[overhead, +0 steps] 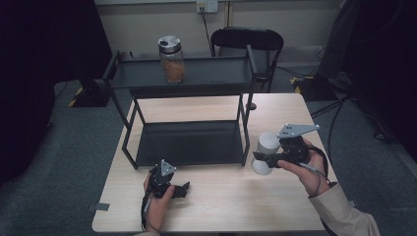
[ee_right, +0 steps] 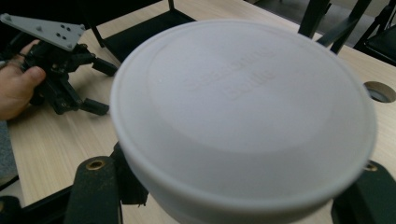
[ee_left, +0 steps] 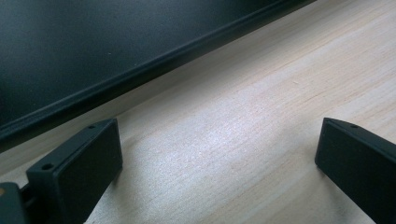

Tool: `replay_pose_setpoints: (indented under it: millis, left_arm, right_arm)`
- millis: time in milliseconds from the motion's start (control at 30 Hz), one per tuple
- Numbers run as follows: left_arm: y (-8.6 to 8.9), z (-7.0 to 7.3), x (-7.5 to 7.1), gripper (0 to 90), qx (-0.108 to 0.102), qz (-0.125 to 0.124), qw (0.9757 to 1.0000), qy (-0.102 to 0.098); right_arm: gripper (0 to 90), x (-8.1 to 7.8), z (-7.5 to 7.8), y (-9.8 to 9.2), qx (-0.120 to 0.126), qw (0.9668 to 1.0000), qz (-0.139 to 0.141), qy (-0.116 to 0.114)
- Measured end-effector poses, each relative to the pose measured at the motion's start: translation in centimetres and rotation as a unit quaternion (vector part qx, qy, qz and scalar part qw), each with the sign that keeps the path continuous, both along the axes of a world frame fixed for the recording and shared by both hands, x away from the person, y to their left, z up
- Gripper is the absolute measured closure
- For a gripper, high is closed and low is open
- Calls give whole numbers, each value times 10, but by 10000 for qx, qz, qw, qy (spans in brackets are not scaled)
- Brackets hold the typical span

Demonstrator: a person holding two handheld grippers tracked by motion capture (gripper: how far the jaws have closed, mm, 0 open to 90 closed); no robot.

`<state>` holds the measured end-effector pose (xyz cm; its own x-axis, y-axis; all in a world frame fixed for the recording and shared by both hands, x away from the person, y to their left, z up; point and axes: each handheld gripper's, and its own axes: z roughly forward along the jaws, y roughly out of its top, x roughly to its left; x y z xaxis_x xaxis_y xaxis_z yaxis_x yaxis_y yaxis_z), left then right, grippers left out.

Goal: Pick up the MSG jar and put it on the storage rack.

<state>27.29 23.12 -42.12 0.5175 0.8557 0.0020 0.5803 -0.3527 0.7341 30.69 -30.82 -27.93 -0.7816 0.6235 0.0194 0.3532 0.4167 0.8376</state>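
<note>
Looking down in the high view, the right gripper [overhead: 263, 160] pinches a white container [overhead: 265, 152] held tilted above the table [overhead: 221, 196] at its right side, while the left gripper [overhead: 183, 189] rests low at the near edge before the black shelf rack [overhead: 189, 142]. Left gripper view: jaws spread wide over bare wood. Right gripper view: the container's lid [ee_right: 243, 112] bears faint embossed lettering, unreadable.

White tub in my black claw, pale wood under it

My right gripper [overhead: 263, 161] is black with a grey plate and grips a plain white container [overhead: 266, 147]; my left gripper [overhead: 183, 189] is black too. The table [overhead: 221, 196] is light wood grain, the rack [overhead: 192, 142] black, the jar [overhead: 171, 59] clear with orange-brown contents and a silver lid.
</note>
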Motion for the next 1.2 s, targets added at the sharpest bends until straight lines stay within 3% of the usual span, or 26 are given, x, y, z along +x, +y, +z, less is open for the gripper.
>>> replay_pose_setpoints:
  millis: [633,800,1200]
  left_arm:
    - [0,0,0,0,-1,2,10000,0]
    - [0,0,0,0,-1,2,10000,0]
    - [0,0,0,0,-2,1,10000,0]
  right_arm:
    - [344,18,40,35,64,9996,256,-44]
    - [344,26,47,40,185,9995,257,-8]
    - [344,35,79,54,38,9996,187,-193]
